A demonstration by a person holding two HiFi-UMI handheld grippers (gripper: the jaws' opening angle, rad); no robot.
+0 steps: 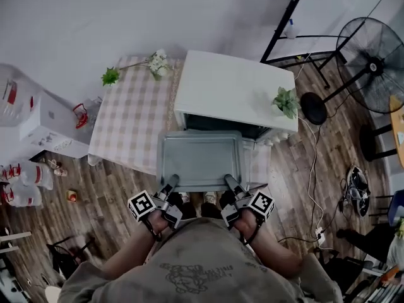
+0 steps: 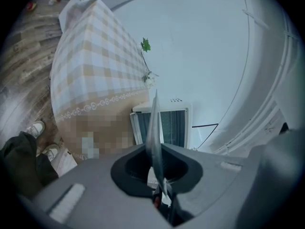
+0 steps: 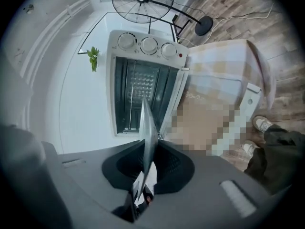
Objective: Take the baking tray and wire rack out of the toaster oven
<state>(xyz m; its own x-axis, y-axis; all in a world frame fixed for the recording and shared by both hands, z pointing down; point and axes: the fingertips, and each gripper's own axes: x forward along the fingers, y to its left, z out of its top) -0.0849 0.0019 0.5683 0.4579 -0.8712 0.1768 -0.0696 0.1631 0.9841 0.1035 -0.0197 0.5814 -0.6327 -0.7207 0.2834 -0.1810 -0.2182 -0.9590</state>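
In the head view the grey baking tray [image 1: 201, 160] hangs level in front of the white toaster oven [image 1: 233, 87]. My left gripper [image 1: 169, 185] is shut on its near left rim and my right gripper [image 1: 228, 183] on its near right rim. Seen edge-on in the left gripper view, the tray [image 2: 155, 128] is a thin blade pinched in the left gripper [image 2: 156, 175]. It looks the same in the right gripper view, where the tray [image 3: 147, 132] sits in the right gripper [image 3: 145, 173]. Beyond it the oven [image 3: 143, 46] stands open, with the wire rack [image 3: 140, 87] inside.
The oven sits on a table with a checked cloth [image 1: 129, 115]. A small potted plant [image 1: 286, 101] stands on the oven top and a flower sprig [image 1: 158, 62] lies at the table's back. A floor fan [image 1: 372, 65] and cables are at the right, a white cabinet [image 1: 44, 122] at the left.
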